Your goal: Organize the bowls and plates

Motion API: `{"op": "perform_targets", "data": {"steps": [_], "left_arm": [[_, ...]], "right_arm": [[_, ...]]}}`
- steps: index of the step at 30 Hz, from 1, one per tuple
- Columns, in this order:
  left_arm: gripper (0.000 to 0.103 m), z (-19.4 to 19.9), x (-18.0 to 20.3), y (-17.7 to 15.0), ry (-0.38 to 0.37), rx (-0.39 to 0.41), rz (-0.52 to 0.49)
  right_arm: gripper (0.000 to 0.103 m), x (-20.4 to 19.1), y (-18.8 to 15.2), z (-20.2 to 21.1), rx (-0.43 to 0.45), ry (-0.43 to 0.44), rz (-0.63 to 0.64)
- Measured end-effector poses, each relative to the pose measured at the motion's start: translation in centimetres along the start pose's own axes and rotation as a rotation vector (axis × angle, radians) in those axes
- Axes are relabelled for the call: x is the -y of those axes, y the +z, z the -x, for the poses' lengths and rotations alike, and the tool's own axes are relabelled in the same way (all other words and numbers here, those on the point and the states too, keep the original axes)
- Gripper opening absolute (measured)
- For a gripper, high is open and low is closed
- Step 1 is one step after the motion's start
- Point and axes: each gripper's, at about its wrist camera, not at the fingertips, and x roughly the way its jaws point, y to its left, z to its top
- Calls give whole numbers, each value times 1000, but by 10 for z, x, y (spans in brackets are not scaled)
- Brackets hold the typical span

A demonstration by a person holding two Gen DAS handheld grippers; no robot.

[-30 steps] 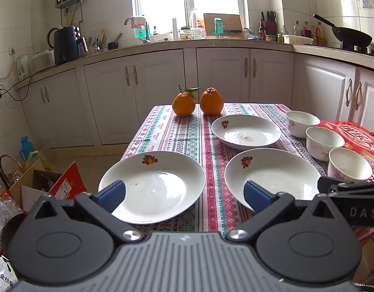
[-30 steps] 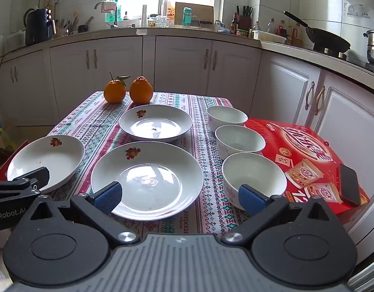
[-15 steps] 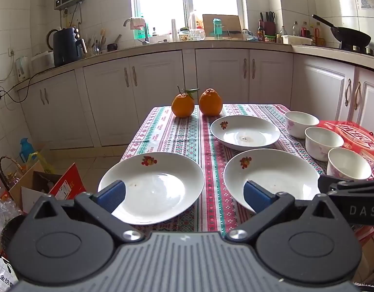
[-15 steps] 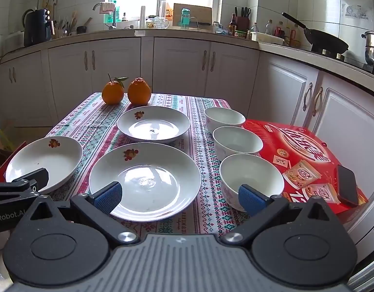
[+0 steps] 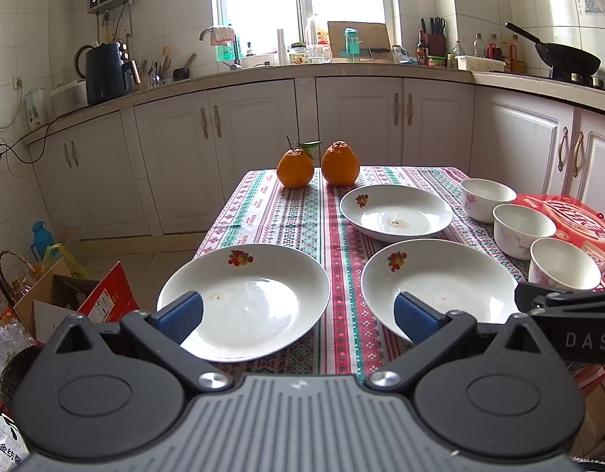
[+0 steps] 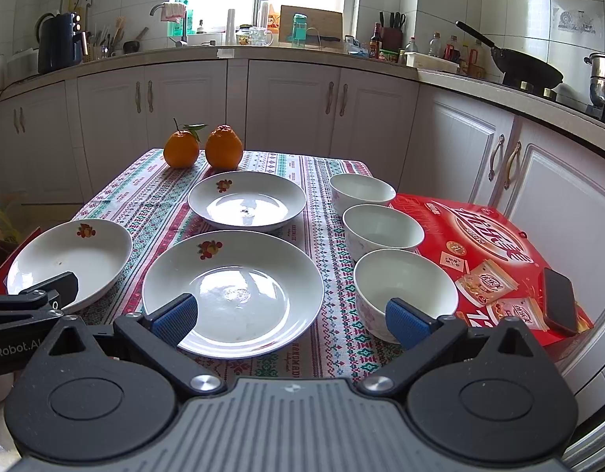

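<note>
Three white plates with fruit prints lie on the patterned tablecloth: a near left plate [image 5: 247,295] [image 6: 70,255], a near middle plate [image 5: 440,279] [image 6: 233,287] and a far plate [image 5: 397,212] [image 6: 247,202]. Three white bowls stand in a row on the right: far [image 6: 361,192], middle [image 6: 383,230] and near [image 6: 404,287] [image 5: 564,263]. My left gripper [image 5: 298,316] is open and empty at the table's near edge, before the two near plates. My right gripper [image 6: 290,318] is open and empty, between the middle plate and the near bowl.
Two oranges [image 5: 318,165] sit at the table's far end. A red snack box [image 6: 491,251] with a black phone [image 6: 560,301] on it lies right of the bowls. Cardboard boxes and bags [image 5: 66,295] stand on the floor to the left. Kitchen cabinets [image 5: 263,149] run behind.
Both views have shifted very slightly. Nothing on the table has moved, and both grippers stay open.
</note>
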Motion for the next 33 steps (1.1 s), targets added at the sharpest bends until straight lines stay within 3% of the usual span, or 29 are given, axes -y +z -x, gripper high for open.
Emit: {"op": "perform_targets", "data": {"steps": [33], "left_arm": [[102,-3,-1,-3,0,1,-1]], "right_arm": [[103,2,1,0,3,-10,4]]}}
